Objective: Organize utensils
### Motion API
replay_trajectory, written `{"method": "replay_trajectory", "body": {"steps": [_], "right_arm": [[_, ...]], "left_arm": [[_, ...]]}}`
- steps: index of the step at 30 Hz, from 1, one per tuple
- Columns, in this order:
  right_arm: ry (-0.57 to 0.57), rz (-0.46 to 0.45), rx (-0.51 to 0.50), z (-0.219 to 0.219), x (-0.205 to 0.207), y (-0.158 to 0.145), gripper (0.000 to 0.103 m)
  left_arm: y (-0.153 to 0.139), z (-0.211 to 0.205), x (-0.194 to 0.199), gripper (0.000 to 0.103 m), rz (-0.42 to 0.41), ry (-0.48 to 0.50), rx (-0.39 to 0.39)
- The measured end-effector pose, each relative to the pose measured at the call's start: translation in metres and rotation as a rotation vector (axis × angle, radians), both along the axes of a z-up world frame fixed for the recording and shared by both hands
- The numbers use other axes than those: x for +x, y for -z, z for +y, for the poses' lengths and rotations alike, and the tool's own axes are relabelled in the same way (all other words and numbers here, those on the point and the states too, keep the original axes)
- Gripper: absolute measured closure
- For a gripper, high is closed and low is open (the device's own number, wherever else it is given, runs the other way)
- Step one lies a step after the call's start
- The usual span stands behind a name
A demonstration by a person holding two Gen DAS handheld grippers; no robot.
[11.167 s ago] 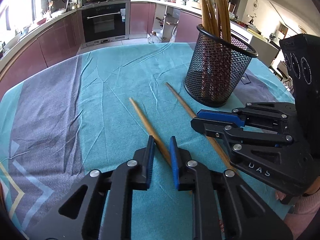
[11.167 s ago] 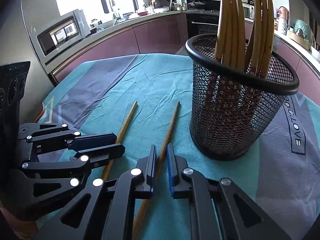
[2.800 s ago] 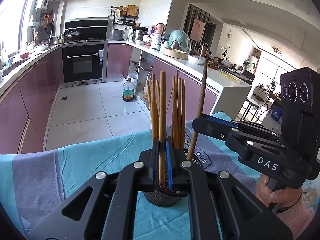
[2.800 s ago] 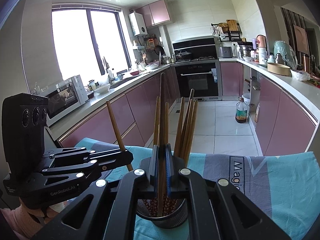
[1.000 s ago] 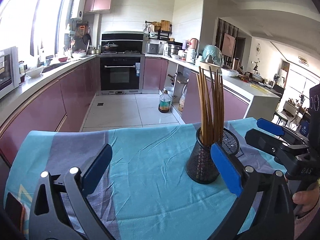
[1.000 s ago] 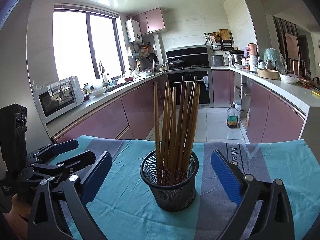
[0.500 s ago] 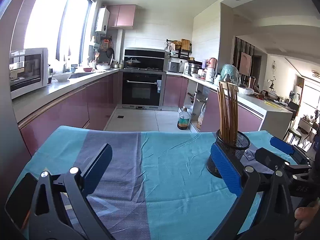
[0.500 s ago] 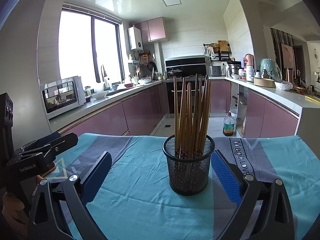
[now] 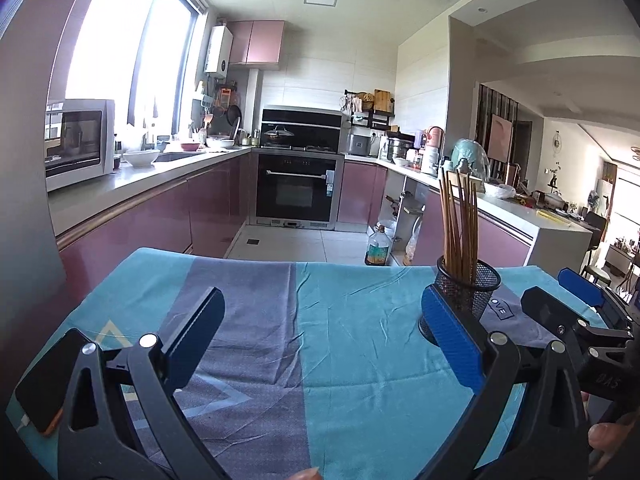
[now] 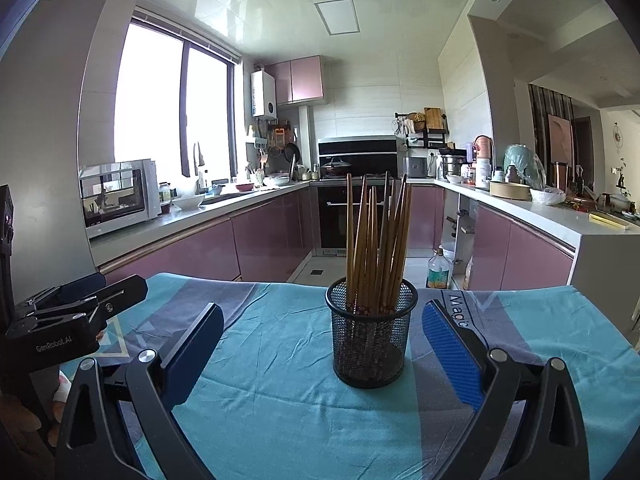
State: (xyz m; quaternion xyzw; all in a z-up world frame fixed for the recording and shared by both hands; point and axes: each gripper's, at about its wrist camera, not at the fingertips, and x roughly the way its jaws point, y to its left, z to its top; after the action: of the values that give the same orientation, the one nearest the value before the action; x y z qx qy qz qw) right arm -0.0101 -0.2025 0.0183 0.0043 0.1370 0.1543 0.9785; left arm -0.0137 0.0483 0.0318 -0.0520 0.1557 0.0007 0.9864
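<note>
Left wrist view
My left gripper (image 9: 320, 332): released, blue pads spread wide with nothing between them, held above the tablecloth (image 9: 360, 360).
Chopsticks (image 9: 459, 220): I see them standing as a bundle in the mesh cup (image 9: 470, 284), leaning slightly against one another.
Mesh cup: upright on the cloth toward the right, its base partly hidden behind my right-side blue pad.
My right gripper (image 9: 560, 292): at the right edge, just beside the cup and not touching it; its jaws stand apart and hold nothing.
Hand (image 9: 608, 436): fingertips show at the lower right, under that gripper.

Right wrist view
My right gripper (image 10: 322, 340): released, pads wide apart, empty.
Mesh cup (image 10: 370, 344): straight ahead of me between the two pads but farther off, touching neither.
Chopsticks (image 10: 378, 244): all upright in the cup, tips fanned a little.
My left gripper (image 10: 100, 288): at the left edge, over the near corner of the cloth (image 10: 280, 380), well apart from the cup; from here I cannot tell how wide it stands.
</note>
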Motion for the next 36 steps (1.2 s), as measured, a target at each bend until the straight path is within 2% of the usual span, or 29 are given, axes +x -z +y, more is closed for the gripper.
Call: {"method": "replay_trajectory", "body": {"steps": [15,36], "right_arm": [[0.038,-0.055,0.017,-0.002,-0.015,-0.004,0.007],[0.054,-0.081,0.02,-0.005,-0.021,-0.007,0.007]], "left_arm": [[-0.004,-0.01,-0.019,0.006,-0.085,-0.011,0.02],[-0.003,-0.016,-0.028,0.006,-0.115,-0.019,0.044]]}}
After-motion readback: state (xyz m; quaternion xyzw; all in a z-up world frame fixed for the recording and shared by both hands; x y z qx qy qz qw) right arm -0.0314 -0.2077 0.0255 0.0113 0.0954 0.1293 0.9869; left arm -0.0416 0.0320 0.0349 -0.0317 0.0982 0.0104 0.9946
